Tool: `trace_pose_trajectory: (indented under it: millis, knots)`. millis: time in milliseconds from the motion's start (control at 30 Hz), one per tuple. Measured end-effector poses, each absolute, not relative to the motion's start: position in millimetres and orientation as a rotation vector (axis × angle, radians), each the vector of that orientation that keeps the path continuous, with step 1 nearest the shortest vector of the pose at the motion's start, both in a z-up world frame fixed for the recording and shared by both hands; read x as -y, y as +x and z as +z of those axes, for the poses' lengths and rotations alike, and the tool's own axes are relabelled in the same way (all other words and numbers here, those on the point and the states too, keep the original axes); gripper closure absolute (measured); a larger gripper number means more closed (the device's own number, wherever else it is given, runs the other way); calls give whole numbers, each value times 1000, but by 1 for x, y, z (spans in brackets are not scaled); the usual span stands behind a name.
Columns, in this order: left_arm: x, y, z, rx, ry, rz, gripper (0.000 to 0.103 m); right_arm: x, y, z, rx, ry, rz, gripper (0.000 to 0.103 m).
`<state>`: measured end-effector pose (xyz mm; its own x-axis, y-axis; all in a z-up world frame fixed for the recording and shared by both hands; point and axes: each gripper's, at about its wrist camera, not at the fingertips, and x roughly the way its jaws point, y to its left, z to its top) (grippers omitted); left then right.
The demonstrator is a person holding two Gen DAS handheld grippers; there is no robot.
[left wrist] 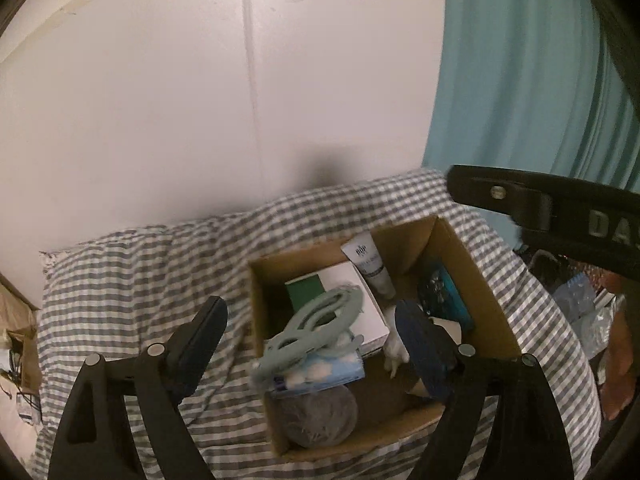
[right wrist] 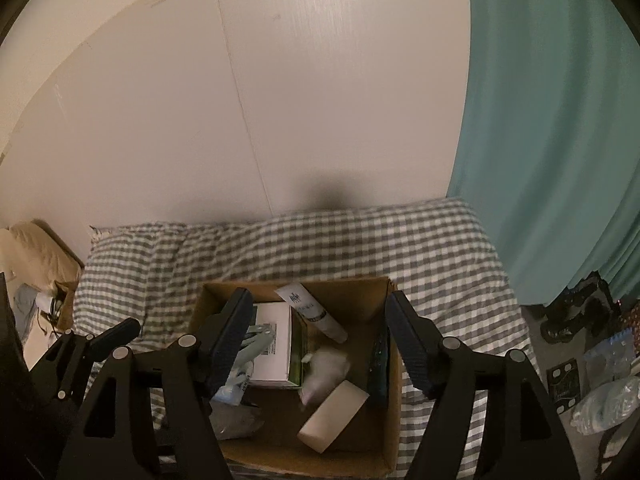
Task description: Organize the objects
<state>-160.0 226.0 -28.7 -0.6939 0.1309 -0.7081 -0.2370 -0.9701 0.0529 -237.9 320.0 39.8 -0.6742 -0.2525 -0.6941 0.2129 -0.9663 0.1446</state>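
Left wrist view: the left gripper (left wrist: 316,344) stands wide apart and empty above the brown open cardboard box (left wrist: 476,280), where a pale-green plastic hanger (left wrist: 316,328) lies on a white carton (left wrist: 360,300).

Right wrist view: the right gripper (right wrist: 320,336) gapes empty over the same box (right wrist: 394,412) (a cream rectangular block (right wrist: 334,416) lies inside).

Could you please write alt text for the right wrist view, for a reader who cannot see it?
The open right claw hangs over a cardboard box on a checked bedcover. Inside lie a white tube, a white carton and a pale block.
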Motion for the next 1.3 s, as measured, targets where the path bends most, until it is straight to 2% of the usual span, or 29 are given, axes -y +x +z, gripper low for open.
trace_pose_trajectory:
  millis: [267,367,533,700,833,1167,1300]
  knots:
    - [-189,-131,33,-173,-986,2824,4,-306,-182,105,49,927,-2713,28]
    - [-171,-117,58,-154,-926,2865,1,-301,-151,130,23,841,-2747,22]
    - [-143,-87,94,-119,-825,2926,0,-304,-101,156,60,766,-2814,11]
    - [-120,-61,117,-123,-758,2980,0,-297,-70,166,88,770,-2804,9]
    - [-101,-46,123,-86,-737,3030,0,-289,-55,162,82,734,-2805,0]
    - [-82,-36,92,-16,-751,3101,0,-268,-63,96,-67,658,-2760,0]
    - [-85,-37,69,-17,-763,3144,0,-273,-73,81,-6,649,-2762,0]
